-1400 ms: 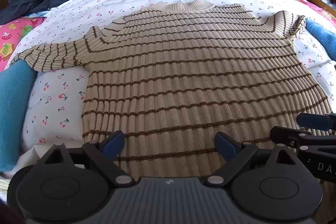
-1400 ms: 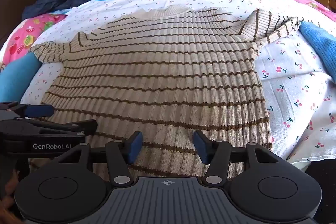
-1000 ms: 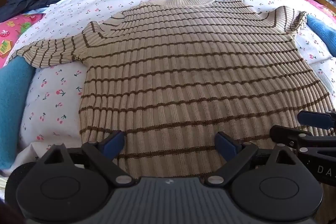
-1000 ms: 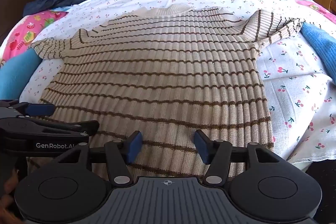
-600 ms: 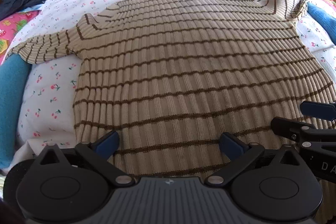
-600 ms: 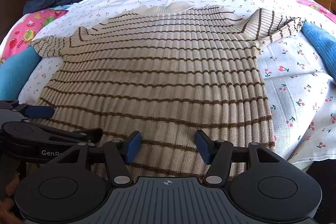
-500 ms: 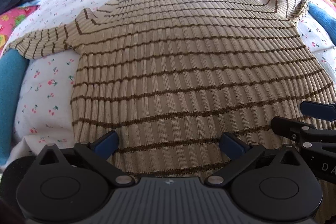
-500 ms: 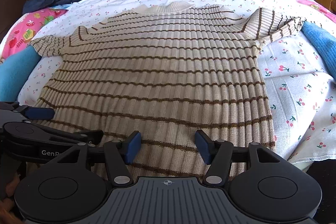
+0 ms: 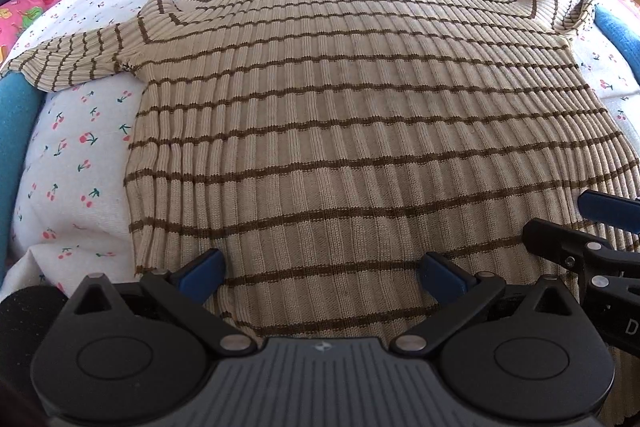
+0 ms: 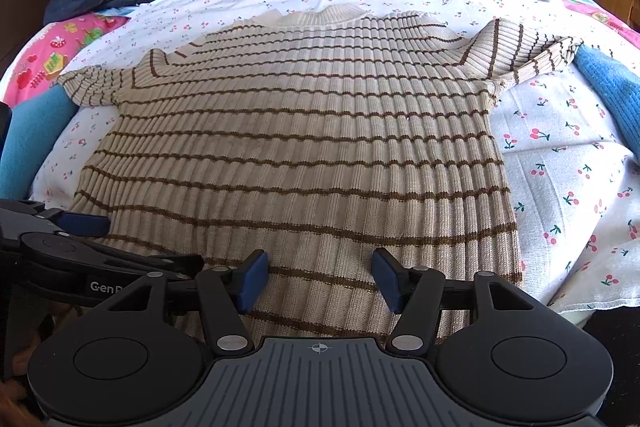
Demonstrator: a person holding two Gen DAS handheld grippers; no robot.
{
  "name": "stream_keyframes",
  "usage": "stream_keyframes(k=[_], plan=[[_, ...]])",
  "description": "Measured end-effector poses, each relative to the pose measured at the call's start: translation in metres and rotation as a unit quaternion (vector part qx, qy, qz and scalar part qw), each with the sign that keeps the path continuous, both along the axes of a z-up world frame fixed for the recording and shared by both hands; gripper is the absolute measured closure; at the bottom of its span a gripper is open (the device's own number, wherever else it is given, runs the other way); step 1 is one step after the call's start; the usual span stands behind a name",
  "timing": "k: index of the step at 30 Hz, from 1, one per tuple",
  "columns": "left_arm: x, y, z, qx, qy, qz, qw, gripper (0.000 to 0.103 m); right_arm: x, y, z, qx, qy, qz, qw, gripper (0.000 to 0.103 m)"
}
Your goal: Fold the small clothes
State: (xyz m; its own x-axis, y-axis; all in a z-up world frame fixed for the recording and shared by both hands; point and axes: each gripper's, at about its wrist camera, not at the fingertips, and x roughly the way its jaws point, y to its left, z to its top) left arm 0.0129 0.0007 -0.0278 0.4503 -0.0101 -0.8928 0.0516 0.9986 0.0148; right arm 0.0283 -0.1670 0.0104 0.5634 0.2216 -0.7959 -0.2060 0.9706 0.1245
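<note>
Looks like the fold hasn't started yet: the striped sweater point(image 9: 340, 107) lies flat and spread out on the cherry-print bedsheet point(image 9: 76, 163), hem nearest the cameras. Going left to right, the left gripper point(image 9: 322, 273) sits over the hem with its fingers wide apart, gripping nothing, and the right gripper point(image 10: 318, 277) beside it is spread over the hem too. Next move is probably pinching the hem corners. A blue pillow point(image 10: 34, 139) on the left and a blue knit point(image 10: 612, 95) on the right touch the sleeve ends, so could get in the way.
</note>
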Motion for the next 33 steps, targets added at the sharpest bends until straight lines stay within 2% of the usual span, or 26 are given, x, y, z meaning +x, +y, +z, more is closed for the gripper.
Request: stream_keyframes(k=[8, 12, 21, 33], plan=[[-0.005, 0.004, 0.008, -0.007, -0.018, 0.004, 0.9998, 0.0, -0.005, -0.002, 0.006, -0.006, -0.021, -0.005, 1.0, 0.044], [-0.01, 0.006, 0.015, -0.013, -0.038, 0.01, 0.9991, 0.0, -0.006, -0.003, 0.009, -0.011, -0.032, -0.009, 0.999, 0.039], [-0.017, 0.003, 0.027, -0.006, -0.083, 0.008, 0.9965, 0.0, -0.005, -0.004, 0.011, -0.028, -0.047, -0.017, 0.998, 0.039], [-0.017, -0.001, 0.029, -0.006, -0.09, -0.001, 0.9959, 0.0, -0.005, -0.008, 0.016, -0.056, -0.078, -0.038, 0.995, 0.026]])
